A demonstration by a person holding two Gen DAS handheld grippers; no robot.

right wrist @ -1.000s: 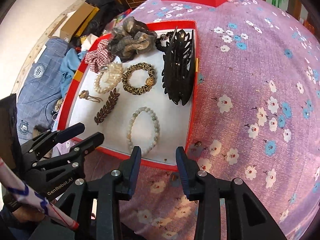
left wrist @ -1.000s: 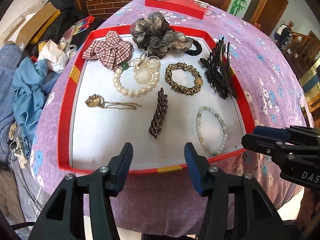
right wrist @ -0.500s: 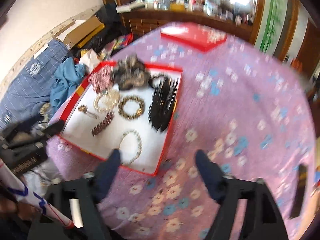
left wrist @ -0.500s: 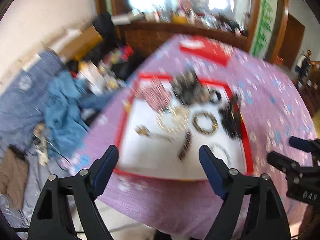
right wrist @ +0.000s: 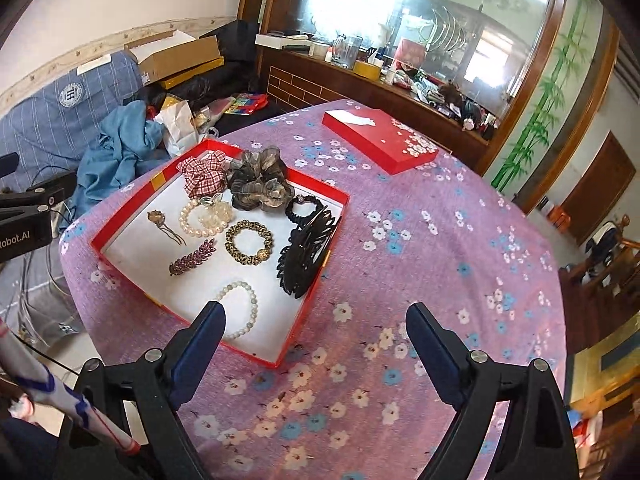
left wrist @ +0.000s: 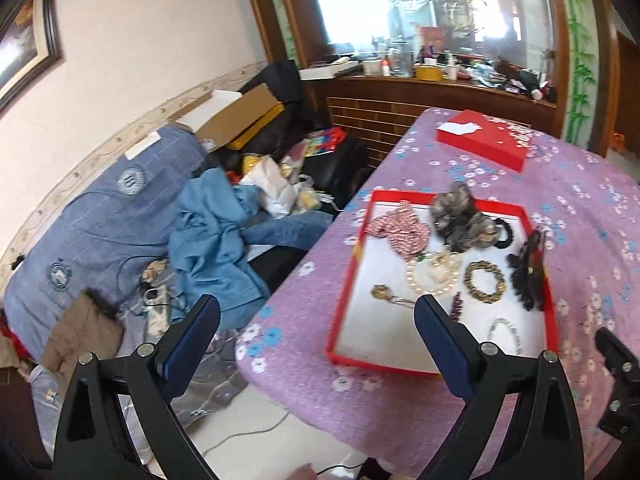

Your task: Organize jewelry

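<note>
1. The red tray (right wrist: 120, 258) lies at the near left of the table (right wrist: 440, 280), on its purple floral cloth.
2. In the tray: a plaid scrunchie (right wrist: 202, 176) and a grey scrunchie (right wrist: 258, 184) at the far end, a pearl bracelet (right wrist: 200, 222), a gold bracelet (right wrist: 249, 242), a black claw clip (right wrist: 306, 254) along the right wall, a leaf barrette (right wrist: 192, 258), and a pale bead bracelet (right wrist: 242, 308) nearest.
3. A red lid (right wrist: 378, 138) sits farther back, well apart from the tray.
4. The right gripper (right wrist: 316, 334) is above the table's near edge, jaws wide apart, holding nothing.
5. The left gripper (left wrist: 316, 334) is off the table's left edge, jaws wide apart, empty.
</note>
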